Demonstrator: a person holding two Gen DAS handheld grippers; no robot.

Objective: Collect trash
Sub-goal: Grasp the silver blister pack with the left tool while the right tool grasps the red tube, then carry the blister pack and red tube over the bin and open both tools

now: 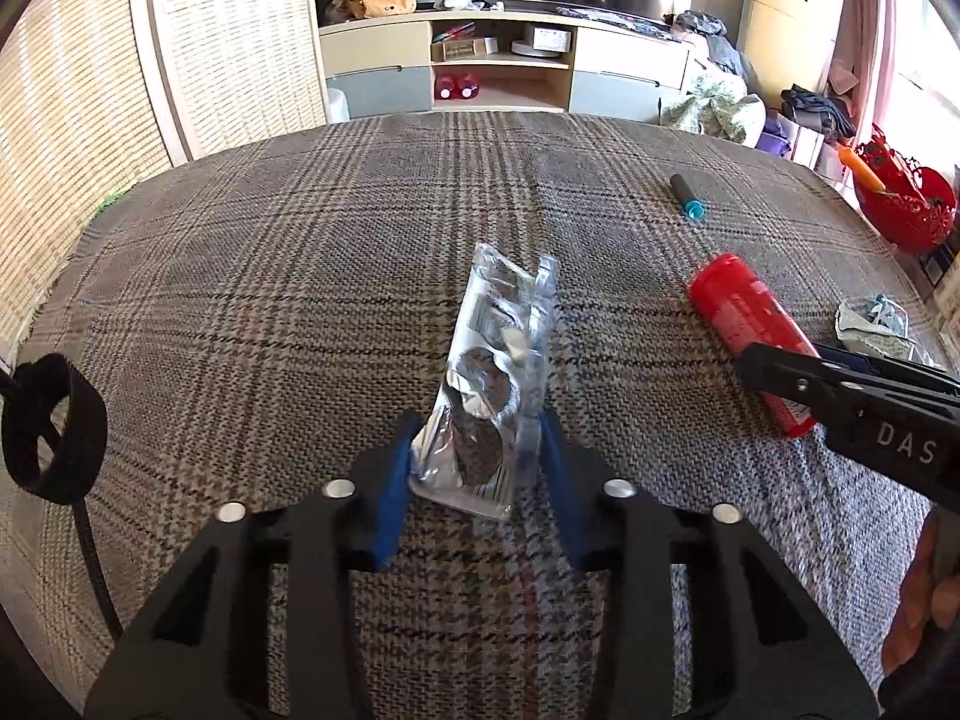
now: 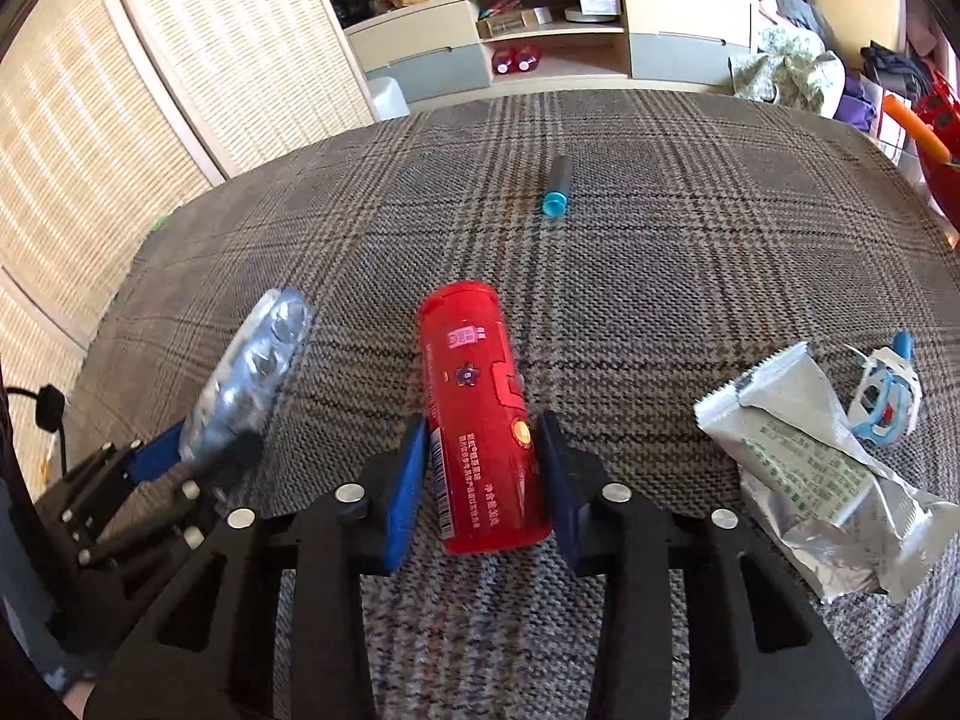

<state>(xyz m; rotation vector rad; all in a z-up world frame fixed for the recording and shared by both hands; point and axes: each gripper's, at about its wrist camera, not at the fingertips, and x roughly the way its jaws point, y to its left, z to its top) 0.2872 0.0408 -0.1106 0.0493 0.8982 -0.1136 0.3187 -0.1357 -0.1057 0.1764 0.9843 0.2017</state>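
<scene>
A silver blister pack (image 1: 486, 372) stands tilted up from the plaid tablecloth (image 1: 270, 276), and my left gripper (image 1: 477, 450) is shut on its lower end, both blue pads touching its sides. The right wrist view shows that same pack (image 2: 252, 372) held at the left by the left gripper (image 2: 198, 450). A red cylindrical can (image 2: 480, 420) lies on the cloth with my right gripper (image 2: 483, 456) shut on its near half, a pad against each side. In the left wrist view, the red can (image 1: 750, 330) and the right gripper (image 1: 780, 372) appear at the right.
A grey tube with a blue cap (image 2: 558, 183) lies farther back. A crumpled foil wrapper (image 2: 810, 468) and a white-and-blue plastic piece (image 2: 888, 396) lie at the right. A red basket (image 1: 900, 198) sits at the table's right edge. A cabinet (image 1: 498, 66) stands beyond.
</scene>
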